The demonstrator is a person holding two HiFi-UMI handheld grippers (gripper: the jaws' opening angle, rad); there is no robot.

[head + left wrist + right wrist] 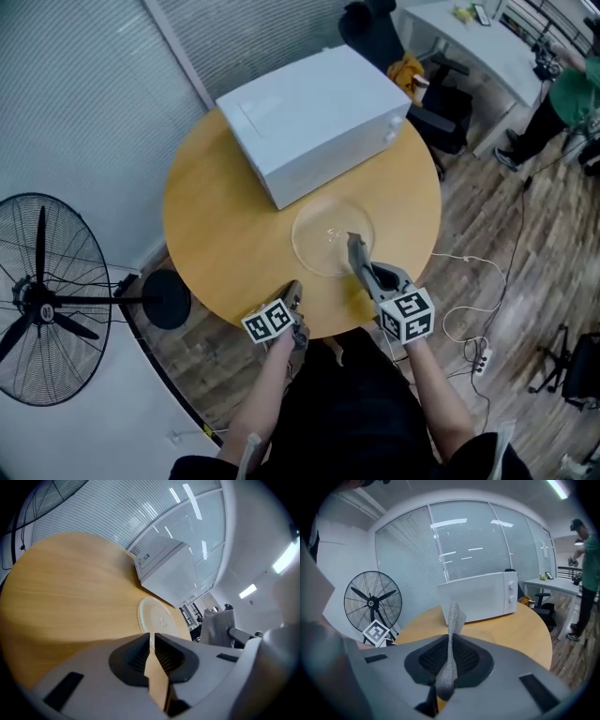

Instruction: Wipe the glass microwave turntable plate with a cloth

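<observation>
The clear glass turntable plate (328,234) lies flat on the round wooden table (216,225), in front of the microwave; in the left gripper view the plate (159,617) lies just beyond the jaws. My right gripper (356,251) hovers over the plate's near right side, shut on a grey cloth (453,615) that sticks up from between its pads (471,656). In the head view the cloth (352,241) is a thin grey strip at the jaw tips. My left gripper (293,291) is at the table's near edge, its jaws (152,638) a narrow slit apart with nothing between them.
A white microwave (314,117) stands on the table's far side, its door shut (480,595). A black pedestal fan (42,300) stands on the floor at the left. A desk, office chairs (427,103) and a person in green (574,94) are at the back right. Cables and a power strip (483,357) lie on the floor.
</observation>
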